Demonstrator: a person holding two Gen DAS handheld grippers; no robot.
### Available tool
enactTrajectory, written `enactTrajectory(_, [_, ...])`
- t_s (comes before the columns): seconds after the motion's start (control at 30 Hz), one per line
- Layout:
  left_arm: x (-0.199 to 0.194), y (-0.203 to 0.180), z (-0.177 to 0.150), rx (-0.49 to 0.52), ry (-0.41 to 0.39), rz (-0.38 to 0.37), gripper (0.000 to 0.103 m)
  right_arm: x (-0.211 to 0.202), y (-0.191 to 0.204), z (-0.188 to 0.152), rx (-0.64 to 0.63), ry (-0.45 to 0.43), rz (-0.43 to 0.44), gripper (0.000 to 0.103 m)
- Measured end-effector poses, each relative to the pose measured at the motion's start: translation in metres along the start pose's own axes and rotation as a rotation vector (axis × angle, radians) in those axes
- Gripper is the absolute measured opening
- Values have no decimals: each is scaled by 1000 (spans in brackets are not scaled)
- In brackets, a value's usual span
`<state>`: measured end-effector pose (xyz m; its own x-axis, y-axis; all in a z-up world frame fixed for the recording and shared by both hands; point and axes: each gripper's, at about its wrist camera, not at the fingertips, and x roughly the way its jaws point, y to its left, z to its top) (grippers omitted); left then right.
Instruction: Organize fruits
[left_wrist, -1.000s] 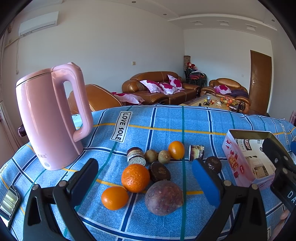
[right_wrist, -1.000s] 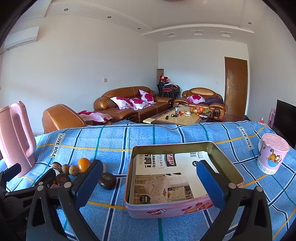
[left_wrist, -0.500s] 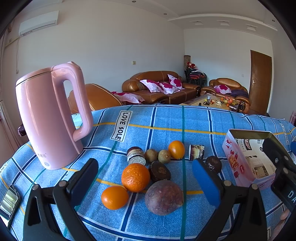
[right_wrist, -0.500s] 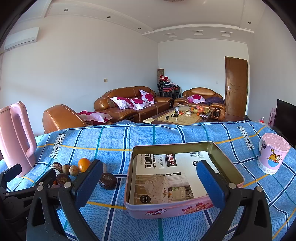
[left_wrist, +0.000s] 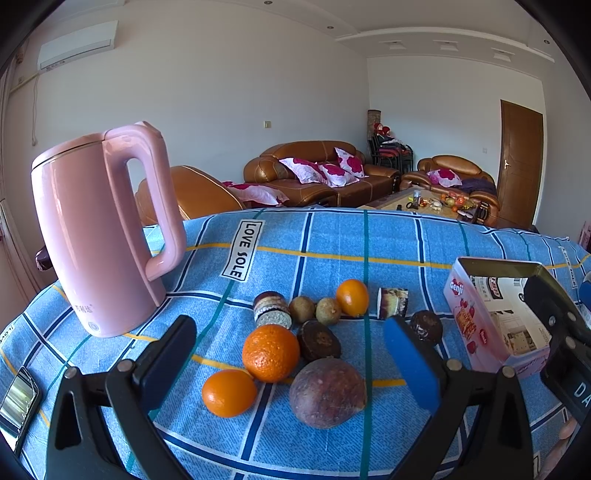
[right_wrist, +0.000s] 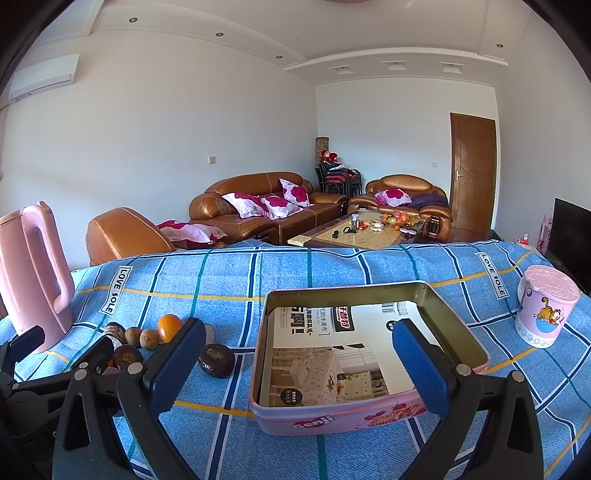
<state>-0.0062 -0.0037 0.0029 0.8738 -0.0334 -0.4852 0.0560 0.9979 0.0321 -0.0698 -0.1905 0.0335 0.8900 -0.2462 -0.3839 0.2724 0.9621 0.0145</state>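
A cluster of fruit lies on the blue checked cloth: a large orange (left_wrist: 270, 352), a smaller orange (left_wrist: 229, 392), a purple-brown passion fruit (left_wrist: 327, 392), a far small orange (left_wrist: 352, 297) and several dark and brown small fruits. My left gripper (left_wrist: 291, 360) stands open just before the cluster, nothing between its fingers. A pink tin box (right_wrist: 458, 350) lined with paper sits to the right, holding no fruit. My right gripper (right_wrist: 301, 363) is open at the tin's near edge. A dark round fruit (right_wrist: 216, 360) lies left of the tin.
A tall pink kettle (left_wrist: 99, 229) stands at the left of the fruit. A phone (left_wrist: 16, 400) lies at the near left edge. A pink lidded cup (right_wrist: 545, 308) stands at the far right. A small printed packet (left_wrist: 393, 302) sits behind the fruit.
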Motion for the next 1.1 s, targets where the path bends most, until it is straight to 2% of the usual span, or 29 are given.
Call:
enactTrajectory(0.73, [2,2,-1,12,11,-19,103,0,2,-1,3,5,16,102])
enactTrajectory(0.8, [3,9,2,45,8,8,103,0,1,-2,4,5,27,102])
enactTrajectory(0.87, [2,23,8,40,-2,71,103,-1,2,-2,7,6,55,101])
enactTrajectory(0.97, [0,51,14,5,-18,170,103,-1,5,-3,-1,17,117,90])
enactTrajectory(1.03, [-2,69,15,-29,-23,217,103,2,12,-5,-32,48,166,64])
enactTrajectory(1.1, [-2,83,15,-59,-11,234,103,8,21,-9,-53,101,239,58])
